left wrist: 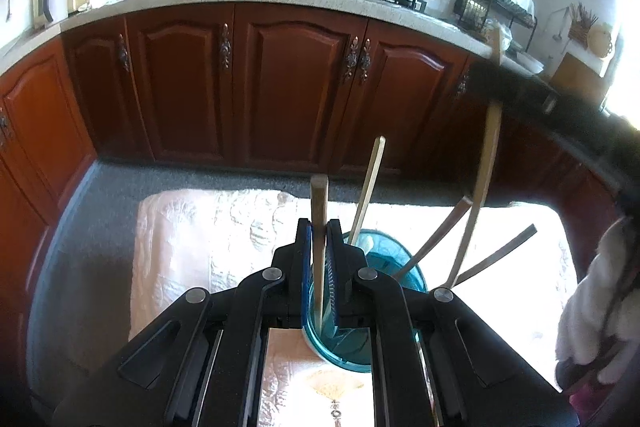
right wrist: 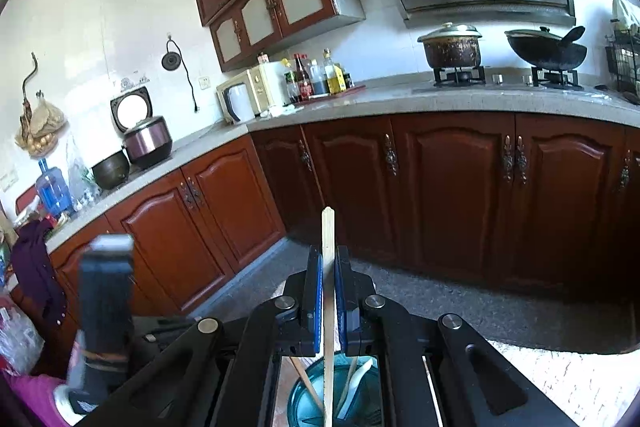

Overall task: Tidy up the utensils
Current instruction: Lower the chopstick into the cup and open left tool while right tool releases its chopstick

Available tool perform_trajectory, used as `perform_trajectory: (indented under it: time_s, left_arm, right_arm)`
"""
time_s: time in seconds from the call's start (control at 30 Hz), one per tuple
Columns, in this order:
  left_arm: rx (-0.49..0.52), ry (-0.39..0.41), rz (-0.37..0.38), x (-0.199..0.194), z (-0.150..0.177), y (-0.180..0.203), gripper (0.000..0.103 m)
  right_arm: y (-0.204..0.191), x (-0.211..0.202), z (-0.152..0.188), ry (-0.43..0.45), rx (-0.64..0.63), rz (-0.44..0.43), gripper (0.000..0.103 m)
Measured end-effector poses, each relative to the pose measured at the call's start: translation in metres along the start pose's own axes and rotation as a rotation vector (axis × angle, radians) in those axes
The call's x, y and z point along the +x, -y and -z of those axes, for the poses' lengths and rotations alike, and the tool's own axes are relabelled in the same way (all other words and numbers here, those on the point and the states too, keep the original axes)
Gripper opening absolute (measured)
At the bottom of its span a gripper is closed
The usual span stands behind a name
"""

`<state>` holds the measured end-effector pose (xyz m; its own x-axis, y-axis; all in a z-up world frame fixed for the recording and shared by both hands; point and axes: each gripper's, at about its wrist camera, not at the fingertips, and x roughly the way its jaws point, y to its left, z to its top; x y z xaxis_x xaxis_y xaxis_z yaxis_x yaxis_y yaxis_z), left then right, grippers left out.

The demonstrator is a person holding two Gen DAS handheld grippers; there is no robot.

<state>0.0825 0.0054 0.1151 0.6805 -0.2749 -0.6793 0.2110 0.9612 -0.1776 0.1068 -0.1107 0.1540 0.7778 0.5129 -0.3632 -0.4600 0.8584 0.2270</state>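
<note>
Left fingers (left wrist: 319, 231) pinch a chopstick (left wrist: 319, 203) standing in the teal cup (left wrist: 394, 267)

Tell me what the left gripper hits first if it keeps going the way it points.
Probably the teal utensil cup: the left gripper, shut on a wooden stick, points down straight at its rim; depth is uncertain.

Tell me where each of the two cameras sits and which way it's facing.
Left wrist: on the left gripper, looking down over the teal cup on the cloth-covered table; shows its own fingers clamping a wooden utensil.
Right wrist: on the right gripper, facing the kitchen counter; clamps a chopstick.
Shared: cup, stove pots, cabinets.
</note>
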Motion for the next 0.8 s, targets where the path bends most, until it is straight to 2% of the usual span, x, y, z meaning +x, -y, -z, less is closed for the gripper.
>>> perform_trajectory:
  time_s: [0.13, 0.3, 0.53, 0.63, 0.8]
  left_arm:
    - [-0.009, -0.01, 0.0, 0.003, 0.004, -0.001, 0.006]
    - [-0.005, -0.004, 0.006, 0.0, 0.005, -0.001, 0.006]
    - [-0.014, 0.012, 0.014, -0.009, 0.009, -0.001, 0.006]
    - [-0.039, 0.011, 0.027, -0.012, 0.012, -0.004, 0.006]
    - [-0.036, 0.0, 0.023, -0.015, 0.022, -0.004, 0.006]
  right_arm:
    - [-0.001, -0.001, -0.004, 0.006, -0.021, 0.014, 0.005]
    - [0.008, 0.008, 0.009, -0.018, 0.022, 0.019, 0.005]
    - [0.001, 0.004, -0.006, 0.043, -0.029, 0.05, 0.005]
    - [0.003, 0.011, 0.004, 0.057, -0.024, 0.081, 0.005]
    - [0.009, 0.022, 0.03, 0.0, 0.0, 0.09, 0.005]
